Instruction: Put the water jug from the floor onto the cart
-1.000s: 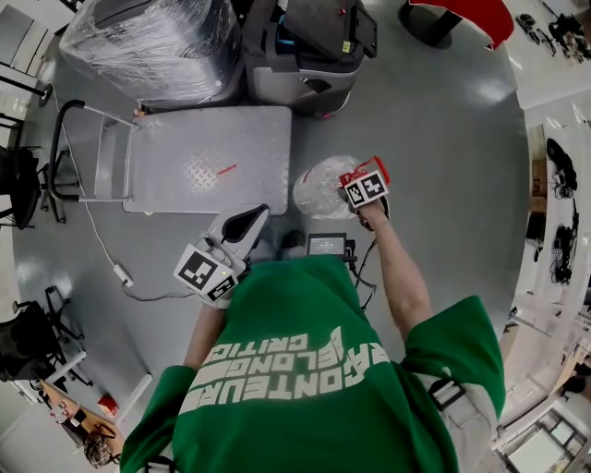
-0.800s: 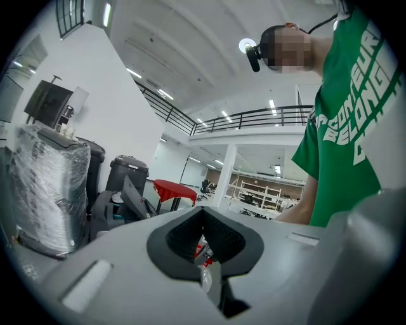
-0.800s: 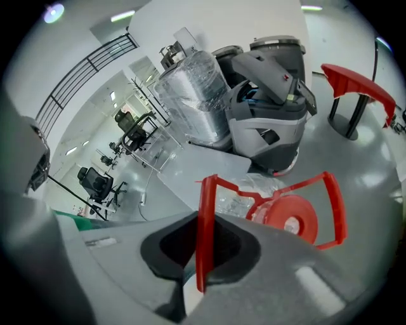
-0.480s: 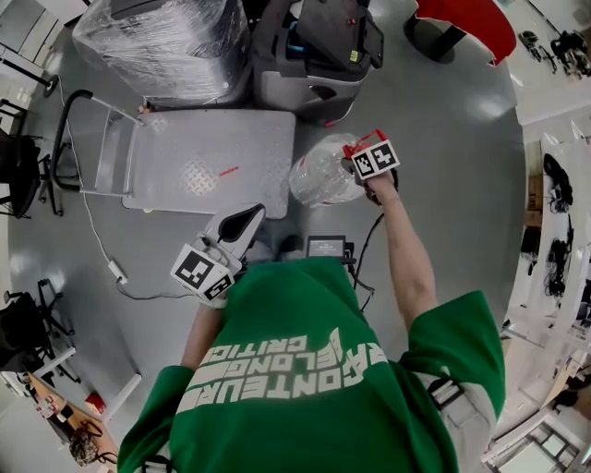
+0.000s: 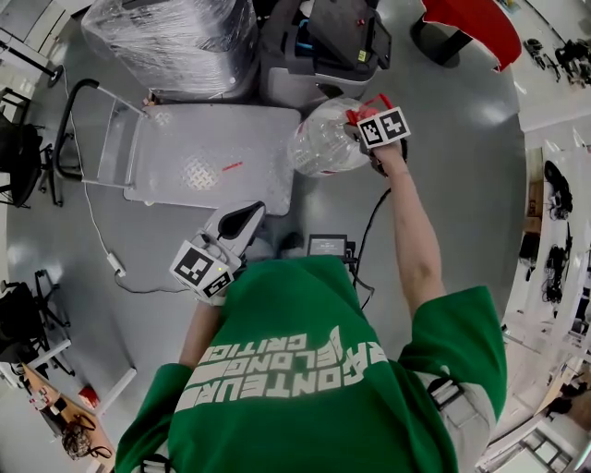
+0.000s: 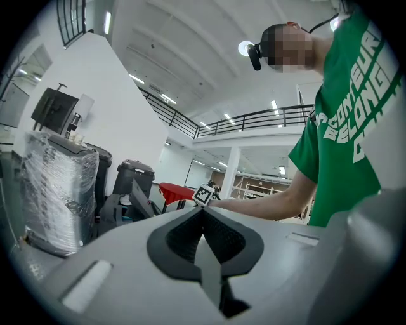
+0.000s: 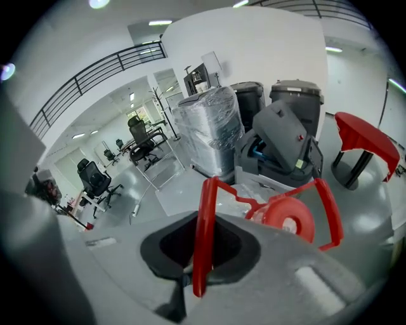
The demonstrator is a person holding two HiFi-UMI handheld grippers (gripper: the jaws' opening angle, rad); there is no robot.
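glossy grey floor, red table, office chairs

1 water jug, 1 cart, 2 claws, 1 person.

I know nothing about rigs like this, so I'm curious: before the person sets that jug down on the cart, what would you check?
1. Grip: right gripper is shut on the red handle: ok.
2. Off the floor: the water jug hangs from that handle: ok.
3. Jug over the cart: it is only at the cart's corner: not ok.
4. Landing spot: the deck shows bare metal: ok.
5. Left gripper: shut, empty, away from the cart: ok.
6. Cable on the floor under the arm: whether it could snag, cannot tell.
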